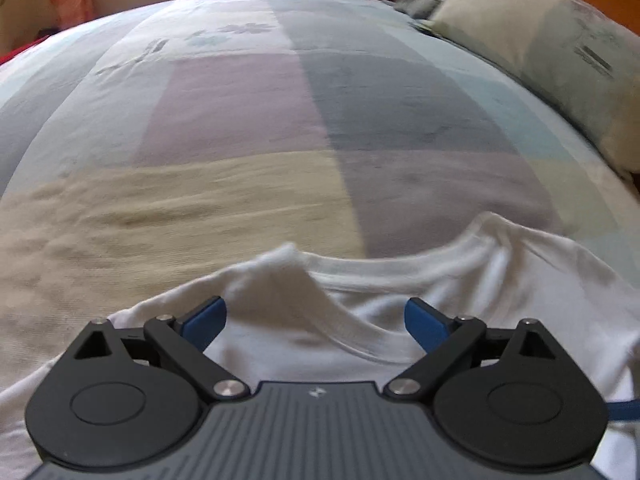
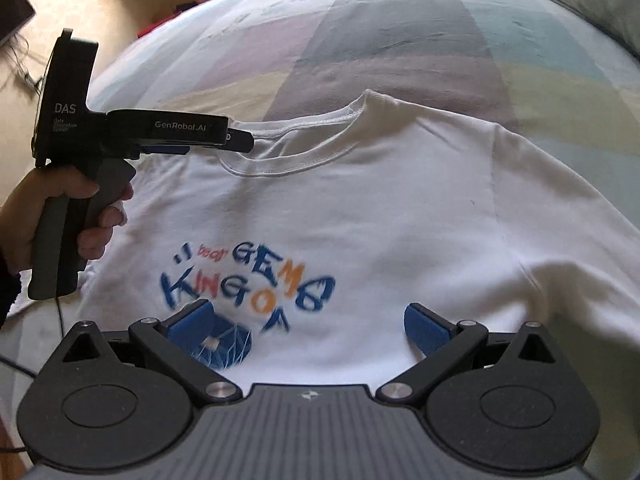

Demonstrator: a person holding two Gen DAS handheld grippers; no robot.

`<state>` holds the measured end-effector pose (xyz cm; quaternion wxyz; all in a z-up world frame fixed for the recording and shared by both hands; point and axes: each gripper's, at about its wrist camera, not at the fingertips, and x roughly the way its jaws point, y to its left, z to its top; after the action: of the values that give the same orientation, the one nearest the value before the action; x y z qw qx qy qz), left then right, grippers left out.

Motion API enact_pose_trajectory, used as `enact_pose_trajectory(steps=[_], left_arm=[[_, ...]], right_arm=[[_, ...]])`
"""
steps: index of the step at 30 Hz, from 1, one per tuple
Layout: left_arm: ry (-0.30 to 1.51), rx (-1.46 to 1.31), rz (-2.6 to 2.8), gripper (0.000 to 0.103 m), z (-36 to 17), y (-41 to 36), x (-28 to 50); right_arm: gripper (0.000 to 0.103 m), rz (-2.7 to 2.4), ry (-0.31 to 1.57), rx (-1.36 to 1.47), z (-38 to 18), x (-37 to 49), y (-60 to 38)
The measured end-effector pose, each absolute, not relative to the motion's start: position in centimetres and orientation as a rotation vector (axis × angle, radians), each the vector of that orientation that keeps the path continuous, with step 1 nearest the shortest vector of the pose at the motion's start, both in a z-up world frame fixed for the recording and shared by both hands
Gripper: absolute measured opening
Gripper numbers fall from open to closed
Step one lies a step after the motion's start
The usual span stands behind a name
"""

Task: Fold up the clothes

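Biggest risk we see right now: the left gripper is splayed wide right over the collar, and the neckline is already bunched up into a little peak on one side. If we pinch there we probably grab only the top layer or just the ribbing, and the white t-shirt drags crooked across the bedspread instead of folding clean. The sheet under it looks soft and rumpled too, so it could ride along with the shirt.

The right gripper is also wide open, holding nothing, hovering over the chest print.

The shirt itself lies spread flat on the bed, print side up, collar pointing away from us toward the pillow. We see no fold in the body, sleeves run out of view. Frames are a bit blurry.
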<state>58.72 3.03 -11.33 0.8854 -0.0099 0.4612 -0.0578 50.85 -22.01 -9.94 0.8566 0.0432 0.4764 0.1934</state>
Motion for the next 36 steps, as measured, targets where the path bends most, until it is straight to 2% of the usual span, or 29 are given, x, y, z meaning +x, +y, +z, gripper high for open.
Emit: enact_pose_trajectory(steps=[6, 16, 26, 36], left_arm=[[0.965, 0.144, -0.245, 0.096, -9.6, -2.6, 55.5], [0.971, 0.212, -0.456, 0.096, -9.1, -12.3, 52.8], [0.956, 0.276, -0.596, 0.096, -8.6, -17.3, 51.1], [0.961, 0.33, -0.664, 0.096, -8.8, -20.4, 49.8]], right_arm=[[0.103, 0.293, 0.997, 0.137, -9.5, 46.2, -26.0], [0.103, -0.085, 1.057, 0.315, -12.2, 37.7, -37.0], [0.103, -0.192, 1.037, 0.463, -13.0, 30.6, -42.0], [0.103, -0.361, 0.818, 0.742, -13.6, 26.2, -48.3]])
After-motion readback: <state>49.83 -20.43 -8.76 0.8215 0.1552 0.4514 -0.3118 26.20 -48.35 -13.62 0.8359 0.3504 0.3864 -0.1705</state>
